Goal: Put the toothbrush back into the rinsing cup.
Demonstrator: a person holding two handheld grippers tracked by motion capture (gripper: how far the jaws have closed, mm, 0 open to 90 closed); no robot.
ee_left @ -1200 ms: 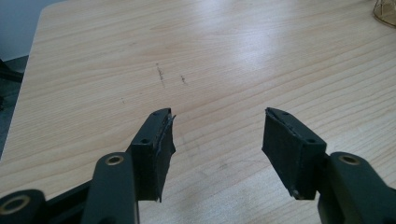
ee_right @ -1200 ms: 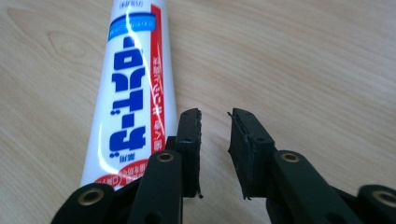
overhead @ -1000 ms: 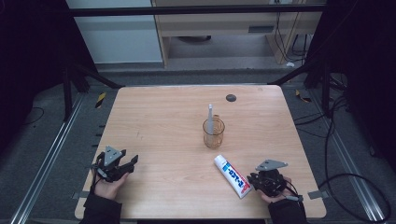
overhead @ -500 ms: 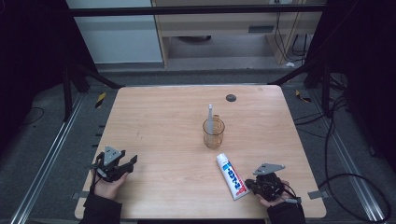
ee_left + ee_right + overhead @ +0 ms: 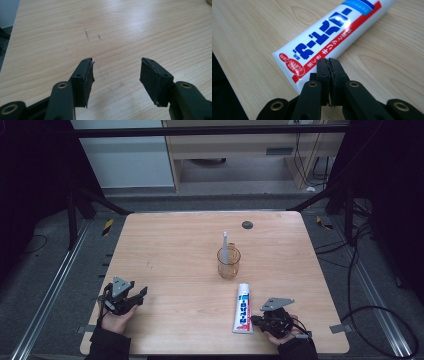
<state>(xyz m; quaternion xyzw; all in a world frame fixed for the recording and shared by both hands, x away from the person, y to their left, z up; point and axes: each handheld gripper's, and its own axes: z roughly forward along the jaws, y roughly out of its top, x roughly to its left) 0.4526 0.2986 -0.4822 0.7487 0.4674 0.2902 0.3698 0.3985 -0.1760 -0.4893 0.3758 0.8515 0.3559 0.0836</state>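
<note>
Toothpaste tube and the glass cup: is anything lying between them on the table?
Nothing. In the high view, bare wooden table separates the toothpaste tube from the glass cup, which holds a toothbrush.

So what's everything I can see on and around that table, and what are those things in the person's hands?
toothpaste tube: one, white with red and blue print, lying flat on the table's near right part, just left of the right tongs.
glass cup: one, clear amber, upright near the table's middle.
toothbrush: one, pale, standing in the glass cup.
dark round spot: one, black, far side of the table; what it is cannot be told.
table: one, light wood.
floor cables: several, black, right of the table.
left tongs: one, black, near left corner, jaws apart with nothing between them.
right tongs: one, black, near right, jaws closed together, nothing between them, tips beside the tube's flat end.
</note>
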